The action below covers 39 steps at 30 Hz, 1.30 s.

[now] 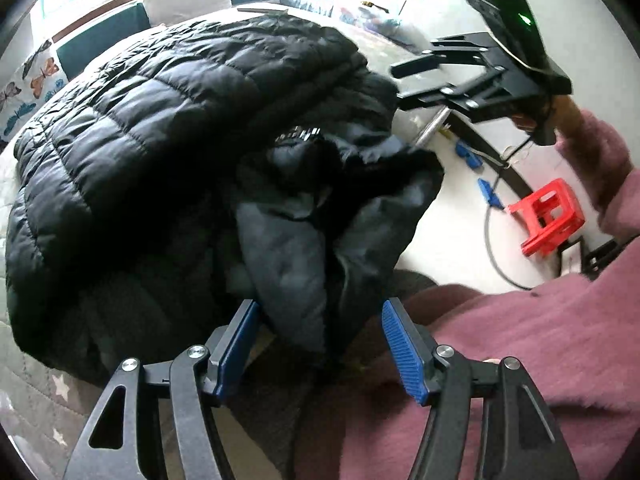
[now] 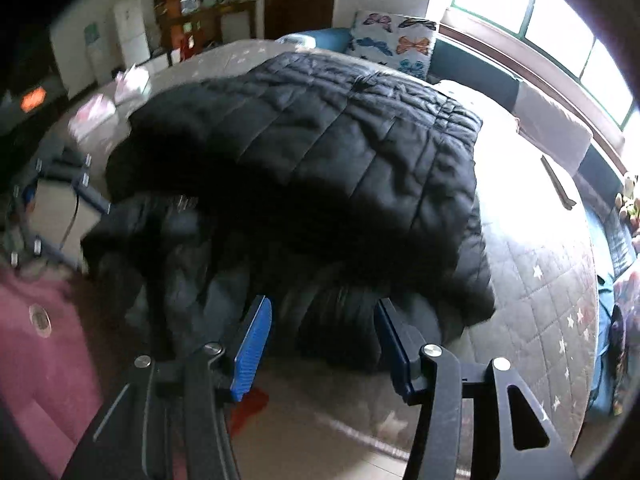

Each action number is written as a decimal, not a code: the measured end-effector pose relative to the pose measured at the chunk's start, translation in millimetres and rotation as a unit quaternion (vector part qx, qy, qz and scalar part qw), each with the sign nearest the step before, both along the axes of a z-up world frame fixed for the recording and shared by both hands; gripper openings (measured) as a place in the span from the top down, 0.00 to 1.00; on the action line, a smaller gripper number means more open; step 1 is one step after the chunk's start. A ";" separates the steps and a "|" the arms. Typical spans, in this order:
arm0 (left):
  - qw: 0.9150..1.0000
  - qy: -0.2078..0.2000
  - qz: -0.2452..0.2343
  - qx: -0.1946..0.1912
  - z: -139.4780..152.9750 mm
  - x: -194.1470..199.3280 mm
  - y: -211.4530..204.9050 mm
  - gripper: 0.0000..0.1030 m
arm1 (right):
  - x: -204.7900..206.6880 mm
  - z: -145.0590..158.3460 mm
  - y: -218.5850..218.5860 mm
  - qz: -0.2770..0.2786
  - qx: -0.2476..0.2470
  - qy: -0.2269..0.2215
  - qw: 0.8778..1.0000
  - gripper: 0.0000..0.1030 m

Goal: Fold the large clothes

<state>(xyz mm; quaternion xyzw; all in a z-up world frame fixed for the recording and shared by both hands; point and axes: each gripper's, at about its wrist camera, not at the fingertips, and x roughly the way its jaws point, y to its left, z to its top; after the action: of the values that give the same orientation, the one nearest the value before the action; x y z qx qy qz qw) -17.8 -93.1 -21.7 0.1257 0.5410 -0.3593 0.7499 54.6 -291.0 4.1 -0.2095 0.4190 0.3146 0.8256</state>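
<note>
Two grippers are hovering over a black quilted puffer coat [image 1: 168, 128] lying on the bed [image 2: 532, 280], bunched near its front edge. Left gripper [image 1: 316, 344] is holding its fingers apart just above the grey lining, gripping nothing; right gripper [image 2: 324, 340] is likewise spread and empty. One fold is looking roughly made, but the near end is lying rumpled, so tidying and further folding are remaining

Red plastic stool [image 1: 548, 216] on floor; butterfly pillow [image 2: 394, 42] by window; star-patterned quilted bedcover [image 2: 548, 280].
</note>
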 end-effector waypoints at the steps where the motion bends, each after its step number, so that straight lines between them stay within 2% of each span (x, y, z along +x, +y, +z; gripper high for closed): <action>1: 1.000 0.001 0.002 0.009 -3.7 -1.0 -0.3 0.34 | -5.2 -3.2 -0.7 0.003 -0.006 -0.002 1.000 0.43; 6: 0.999 -0.018 -0.010 0.045 -17.4 -5.2 -9.7 0.34 | -32.5 -25.2 2.3 0.038 -0.049 -0.005 0.998 0.43; 10: 0.994 -0.064 -0.029 0.079 -25.7 -12.6 -24.9 0.34 | -47.7 -35.4 13.1 0.069 -0.045 0.004 0.997 0.43; 15: 0.988 -0.112 -0.023 0.102 -32.0 -14.0 -35.2 0.34 | -49.9 -38.6 26.8 0.075 -0.032 -0.003 0.997 0.43; 19: 0.989 -0.119 -0.006 0.085 -31.6 -13.6 -33.2 0.35 | -50.0 -37.7 28.4 0.076 -0.031 -0.010 0.997 0.43; 26: 0.992 -0.114 0.026 0.041 -18.8 -3.1 -17.3 0.44 | -68.9 -37.8 33.1 0.097 -0.040 -0.050 0.993 0.43; 30: 0.994 -0.099 0.044 0.014 -10.9 5.8 -11.4 0.44 | -68.9 -39.7 41.6 0.112 -0.025 -0.055 0.992 0.43; 36: 0.995 -0.087 0.052 0.005 -8.6 8.3 -6.6 0.44 | -62.3 -41.7 54.3 0.106 -0.028 -0.075 0.991 0.43; 37: 0.995 -0.085 0.051 0.006 -8.1 7.9 -5.6 0.44 | -58.9 -40.7 53.8 0.100 -0.024 -0.071 0.992 0.44; 39: 0.995 -0.085 0.050 0.004 -7.5 4.6 -3.1 0.44 | -53.7 -37.8 52.2 0.093 -0.014 -0.062 0.994 0.54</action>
<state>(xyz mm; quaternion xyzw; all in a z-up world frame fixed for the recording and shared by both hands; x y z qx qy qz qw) -13.2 -96.2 -29.2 0.1313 0.4825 -0.3079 0.8094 0.9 -238.7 -33.7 -0.2778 0.3500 0.3706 0.8142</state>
